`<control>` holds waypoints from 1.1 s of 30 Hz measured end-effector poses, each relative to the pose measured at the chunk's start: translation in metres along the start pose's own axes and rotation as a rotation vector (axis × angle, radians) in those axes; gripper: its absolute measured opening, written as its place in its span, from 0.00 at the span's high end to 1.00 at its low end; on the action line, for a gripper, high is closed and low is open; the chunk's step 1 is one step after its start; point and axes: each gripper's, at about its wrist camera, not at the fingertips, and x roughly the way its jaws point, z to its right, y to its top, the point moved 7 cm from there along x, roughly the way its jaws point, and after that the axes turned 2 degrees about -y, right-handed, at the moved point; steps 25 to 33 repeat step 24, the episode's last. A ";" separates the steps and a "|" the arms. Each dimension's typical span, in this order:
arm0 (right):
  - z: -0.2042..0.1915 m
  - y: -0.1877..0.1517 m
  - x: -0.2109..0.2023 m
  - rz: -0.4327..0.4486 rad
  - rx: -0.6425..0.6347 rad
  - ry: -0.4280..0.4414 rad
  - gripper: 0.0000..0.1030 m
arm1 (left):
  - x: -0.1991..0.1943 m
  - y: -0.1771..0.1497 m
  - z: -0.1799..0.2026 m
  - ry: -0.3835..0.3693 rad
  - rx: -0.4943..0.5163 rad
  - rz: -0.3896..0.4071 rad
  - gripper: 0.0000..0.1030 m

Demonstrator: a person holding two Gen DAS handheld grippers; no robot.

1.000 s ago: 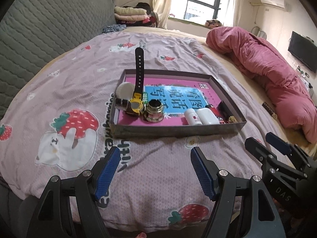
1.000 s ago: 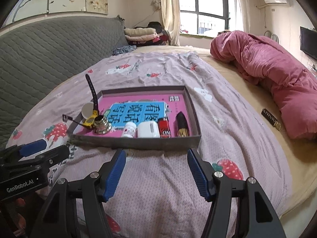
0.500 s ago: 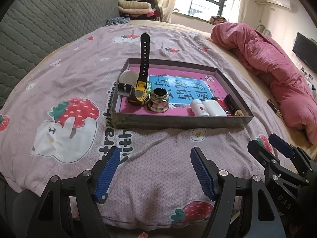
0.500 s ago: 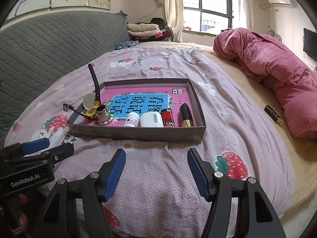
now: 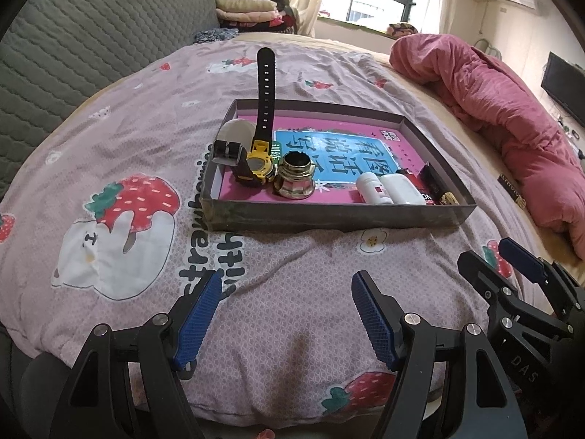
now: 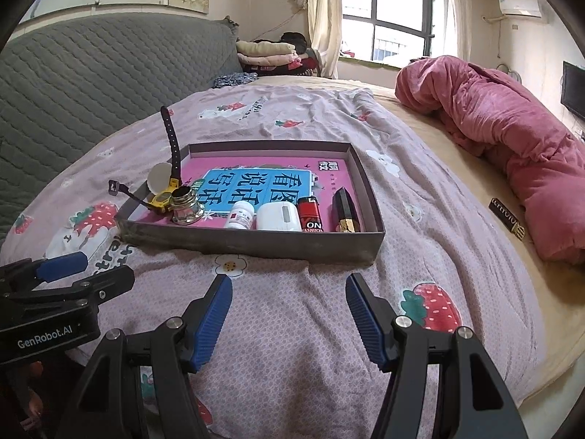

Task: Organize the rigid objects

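Note:
A shallow grey box (image 5: 329,216) (image 6: 256,243) sits on the bed with a pink and blue book lining it. In it lie a yellow watch (image 5: 257,162) (image 6: 162,197) with its black strap standing up, a metal fitting (image 5: 294,179) (image 6: 186,206), a small white bottle (image 5: 371,190) (image 6: 239,216), a white case (image 5: 402,190) (image 6: 278,217), a red lighter (image 6: 310,216) and a black lipstick (image 6: 343,210). My left gripper (image 5: 287,314) is open and empty, short of the box. My right gripper (image 6: 289,314) is open and empty beside it.
A pink strawberry bedsheet (image 5: 128,201) covers the bed. A rolled red quilt (image 6: 493,128) lies along the right. A small dark bar (image 6: 506,217) lies on the beige sheet near it. A grey padded headboard (image 6: 91,73) is at the left.
Both grippers have moved closer to the box and stayed open. Nothing in the box has moved.

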 end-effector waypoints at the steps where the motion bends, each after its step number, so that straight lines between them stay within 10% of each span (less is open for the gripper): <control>1: 0.001 -0.001 0.001 -0.004 0.004 -0.001 0.38 | 0.000 0.000 0.001 0.000 0.003 0.000 0.27; 33: 0.003 -0.002 0.003 -0.017 -0.003 -0.009 0.38 | 0.007 0.000 0.000 -0.008 0.006 -0.012 0.27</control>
